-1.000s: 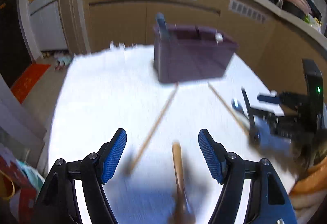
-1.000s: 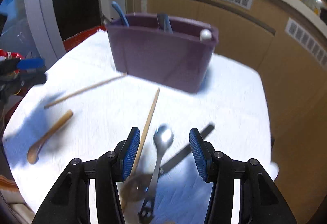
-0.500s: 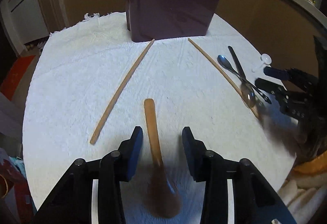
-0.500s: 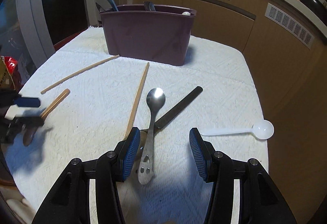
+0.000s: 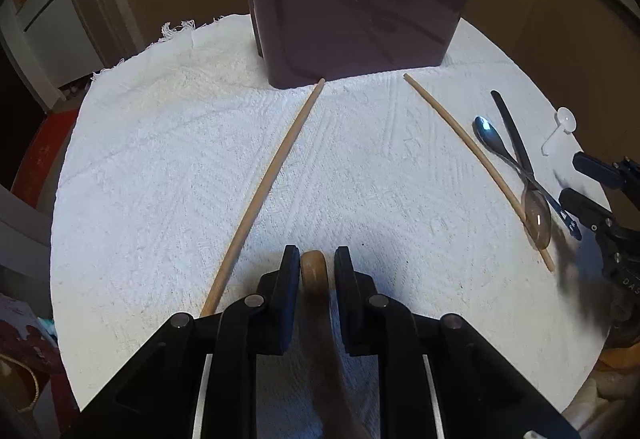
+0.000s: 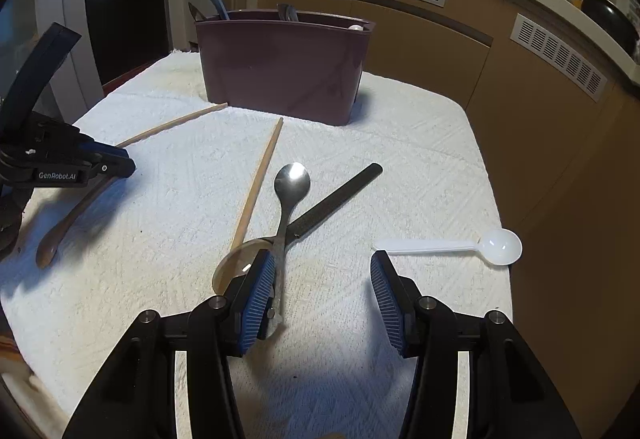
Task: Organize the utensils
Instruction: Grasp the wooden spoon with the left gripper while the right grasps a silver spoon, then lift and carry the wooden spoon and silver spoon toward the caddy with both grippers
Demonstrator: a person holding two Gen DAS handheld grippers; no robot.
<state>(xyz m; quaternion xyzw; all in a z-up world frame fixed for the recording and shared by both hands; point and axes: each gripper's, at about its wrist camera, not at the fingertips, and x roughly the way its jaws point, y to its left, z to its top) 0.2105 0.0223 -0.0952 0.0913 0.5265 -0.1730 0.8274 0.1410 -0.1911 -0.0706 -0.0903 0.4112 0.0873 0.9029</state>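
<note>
My left gripper points down at the towel. Its jaws are closing, and the pads squeeze the handle of a brown wooden spoon whose bowl lies hidden under the gripper. From the right wrist view the same spoon lies at the left, handle in that gripper. My right gripper hangs open over bare towel. Its left finger overlaps the handle of a metal spoon and a clear spoon. The purple caddy at the back holds several utensils.
Two wooden chopsticks lie apart on the white towel. A black flat utensil crosses under the metal spoon. A white plastic spoon lies near the right edge. Brown cabinets stand behind the table.
The left gripper came down over the wooden spoon and its jaws narrowed around the handle. The right gripper slid a little toward the metal spoon, then held still and stayed open.
</note>
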